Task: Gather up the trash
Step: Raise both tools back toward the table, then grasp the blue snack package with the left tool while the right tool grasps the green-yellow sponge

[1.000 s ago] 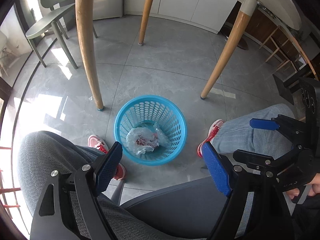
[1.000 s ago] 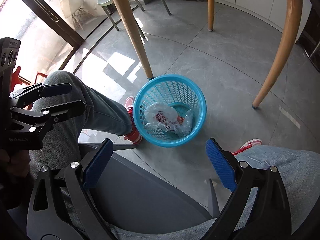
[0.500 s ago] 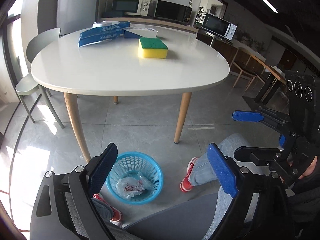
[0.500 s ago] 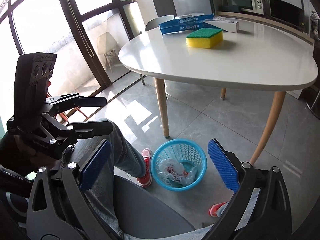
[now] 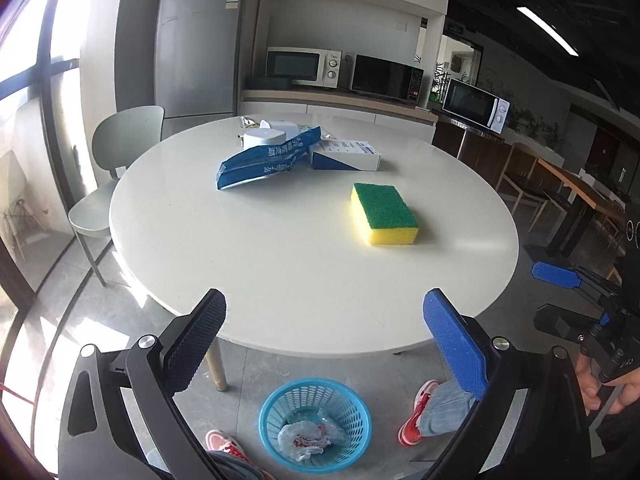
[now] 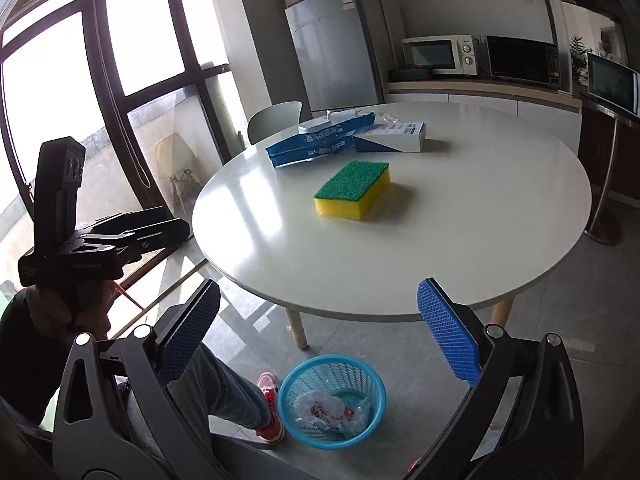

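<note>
Round white surface (image 5: 280, 248) ahead, carrying a blue printed plastic wrapper (image 5: 268, 158) at its far side, likely the next trash. Blue mesh plastic basket (image 5: 315, 424) below on the floor, crumpled bag inside. Left gripper (image 5: 324, 344) opening wide, empty; right gripper (image 6: 318, 330) wide, empty. Best reached low, pinching the wrapper's flat edge.

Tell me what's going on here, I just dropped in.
A seated person holds a gripper in each hand over the near edge of a round white table. The left gripper has its jaws opening with nothing between them; the right gripper is open and empty too. A crumpled plastic bag already lies in the blue basket on the floor. On the table sit a sponge, blue packets and a white box.
</note>
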A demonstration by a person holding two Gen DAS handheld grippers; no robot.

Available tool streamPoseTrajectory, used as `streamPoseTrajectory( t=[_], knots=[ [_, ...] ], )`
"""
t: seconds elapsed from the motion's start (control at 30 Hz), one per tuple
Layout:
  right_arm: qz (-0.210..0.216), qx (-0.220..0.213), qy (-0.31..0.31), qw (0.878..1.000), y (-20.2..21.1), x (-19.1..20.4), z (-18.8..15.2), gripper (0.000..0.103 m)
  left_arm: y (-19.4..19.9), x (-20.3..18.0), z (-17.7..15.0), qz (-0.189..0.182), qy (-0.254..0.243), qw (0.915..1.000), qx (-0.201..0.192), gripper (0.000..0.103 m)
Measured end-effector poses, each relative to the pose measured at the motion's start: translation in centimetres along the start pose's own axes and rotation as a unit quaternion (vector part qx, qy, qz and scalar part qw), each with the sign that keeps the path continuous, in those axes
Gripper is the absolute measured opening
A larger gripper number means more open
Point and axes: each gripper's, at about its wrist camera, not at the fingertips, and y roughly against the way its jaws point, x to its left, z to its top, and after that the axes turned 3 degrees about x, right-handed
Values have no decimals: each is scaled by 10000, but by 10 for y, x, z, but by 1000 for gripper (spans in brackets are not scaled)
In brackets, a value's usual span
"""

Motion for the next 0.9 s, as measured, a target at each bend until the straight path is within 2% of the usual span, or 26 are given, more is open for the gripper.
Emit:
streamPoseTrajectory(
  t=[0.2,0.5,0.73,0.9],
  knots=[
    [-301,146,56,9994,-33,1,16,94,-25,18,22,191,-225,9996,24,97],
    [-514,196,-391,9977,-83,-10,49,94,-71,48,63,357,-563,9977,115,97],
    [-633,286,-766,9946,-120,-14,59,94,-102,58,89,290,-938,9950,198,94],
    [-667,364,-749,9943,-137,-10,62,94,-125,64,103,262,-1200,9919,336,90]
  ],
)
